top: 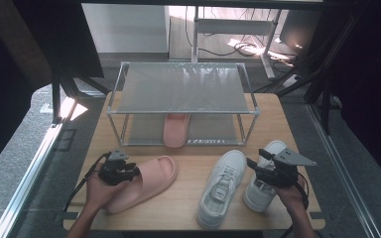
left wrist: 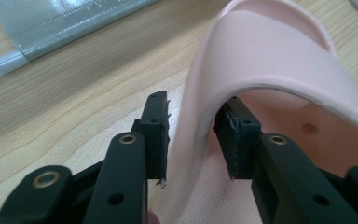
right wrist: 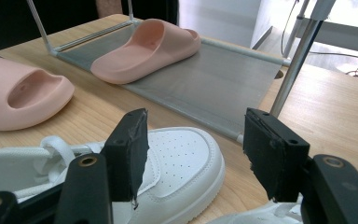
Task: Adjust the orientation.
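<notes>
Two tiers make up the metal shoe rack (top: 182, 89) we see at the table's far side, one pink slide (top: 176, 130) on its lower shelf. Nearer lie two white sneakers (top: 223, 187) and the second pink slipper (top: 144, 182). Our left gripper (left wrist: 192, 135) straddles that slipper's strap wall — jaws apart, not pressing. Our right gripper (right wrist: 193, 149) hangs wide open over the sneakers.
</notes>
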### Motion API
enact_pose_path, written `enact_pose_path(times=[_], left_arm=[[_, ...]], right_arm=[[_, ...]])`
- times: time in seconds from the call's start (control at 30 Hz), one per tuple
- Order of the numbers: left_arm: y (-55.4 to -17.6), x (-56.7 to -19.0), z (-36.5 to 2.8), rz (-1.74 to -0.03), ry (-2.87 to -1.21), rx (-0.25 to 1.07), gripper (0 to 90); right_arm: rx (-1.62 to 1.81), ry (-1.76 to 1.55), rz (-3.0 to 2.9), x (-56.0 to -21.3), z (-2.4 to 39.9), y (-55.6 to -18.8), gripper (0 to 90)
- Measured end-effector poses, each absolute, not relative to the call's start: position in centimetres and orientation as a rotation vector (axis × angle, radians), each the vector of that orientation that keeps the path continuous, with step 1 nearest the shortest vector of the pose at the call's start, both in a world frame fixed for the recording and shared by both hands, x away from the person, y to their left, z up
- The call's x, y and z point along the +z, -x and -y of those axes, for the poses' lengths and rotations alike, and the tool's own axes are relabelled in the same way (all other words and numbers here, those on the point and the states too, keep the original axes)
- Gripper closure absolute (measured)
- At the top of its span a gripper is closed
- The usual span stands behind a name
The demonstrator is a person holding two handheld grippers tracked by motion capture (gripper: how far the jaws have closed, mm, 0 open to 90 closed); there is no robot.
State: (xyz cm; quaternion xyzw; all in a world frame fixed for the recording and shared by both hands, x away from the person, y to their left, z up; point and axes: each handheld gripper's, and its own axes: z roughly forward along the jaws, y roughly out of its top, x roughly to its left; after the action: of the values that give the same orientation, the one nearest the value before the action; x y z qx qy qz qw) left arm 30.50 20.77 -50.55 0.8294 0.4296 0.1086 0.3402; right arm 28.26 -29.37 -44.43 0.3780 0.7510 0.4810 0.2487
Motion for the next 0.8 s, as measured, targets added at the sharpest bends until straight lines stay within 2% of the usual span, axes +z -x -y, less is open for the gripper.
enact_pose_path(times=[0.3, 0.8], left_arm=[[-30.9, -50.9, -20.3, -1.094, -2.177, 0.251, 79.8], [-30.4, -49.8, -20.2, -1.121, -2.139, 0.278, 84.2]], right_arm=[[1.31, -1.029, -2.047, -44.4, 29.4, -28.3, 41.5], [1.311, -1.029, -2.047, -44.4, 29.3, -28.3, 41.5]])
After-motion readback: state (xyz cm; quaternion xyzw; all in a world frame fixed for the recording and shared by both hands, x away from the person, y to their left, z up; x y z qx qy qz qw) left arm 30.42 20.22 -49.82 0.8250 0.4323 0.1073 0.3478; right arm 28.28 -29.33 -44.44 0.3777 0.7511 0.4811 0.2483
